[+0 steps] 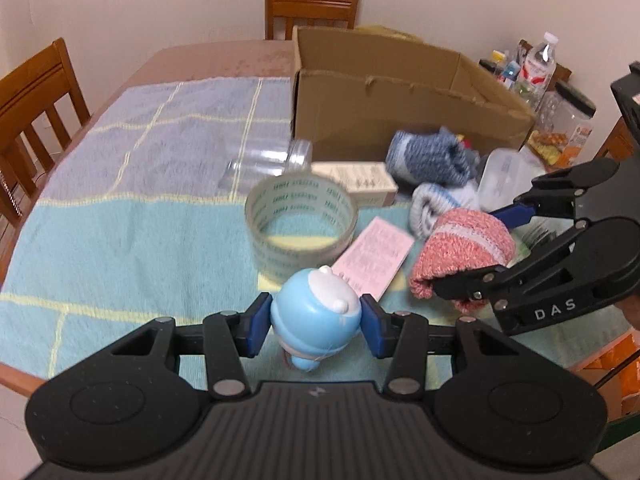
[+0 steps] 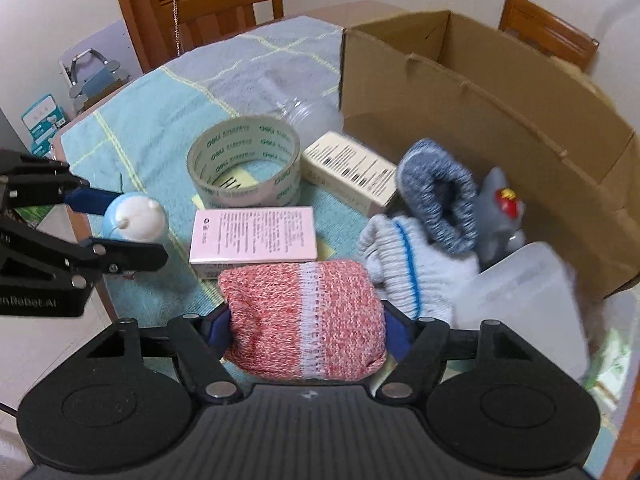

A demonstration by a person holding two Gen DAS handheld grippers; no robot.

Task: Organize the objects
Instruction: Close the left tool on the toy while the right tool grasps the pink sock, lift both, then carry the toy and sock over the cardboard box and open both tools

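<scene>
Your left gripper (image 1: 316, 330) has its blue pads pressed against both sides of the small round blue-and-white plastic toy figure (image 1: 314, 316), so the jaws are clamped on it across its widest part, a sensible hold for a smooth, rounded body that could squirt out. Your right gripper (image 2: 306, 334) is closed on the rolled red-and-white knitted sock (image 2: 304, 320), squeezing it end to end; the soft roll gives under the pads, so it should stay put.

Both loads sit at the near edge of the table, over the pale blue-green checked towel (image 1: 120, 240). Just beyond lie the flat pink printed carton (image 2: 254, 236) and the wide roll of clear packing tape (image 2: 244, 168), standing on its edge face like a ring. Behind the tape, a clear plastic jar (image 1: 268, 160) lies on its side, touching a cream-coloured rectangular box (image 2: 348, 170).

To the right, a blue-grey knitted sock roll (image 2: 440, 200), a white sock with a blue stripe (image 2: 400, 264), a grey plush toy (image 2: 500, 216) and a translucent plastic container (image 2: 528, 300) crowd the mouth of the open brown cardboard box (image 1: 400, 92).

That box looks like the likely destination. Its cut-down front wall is low, but the clutter blocks a flat approach, so lift over. The open towel to the left gives your left gripper ample swing room.
</scene>
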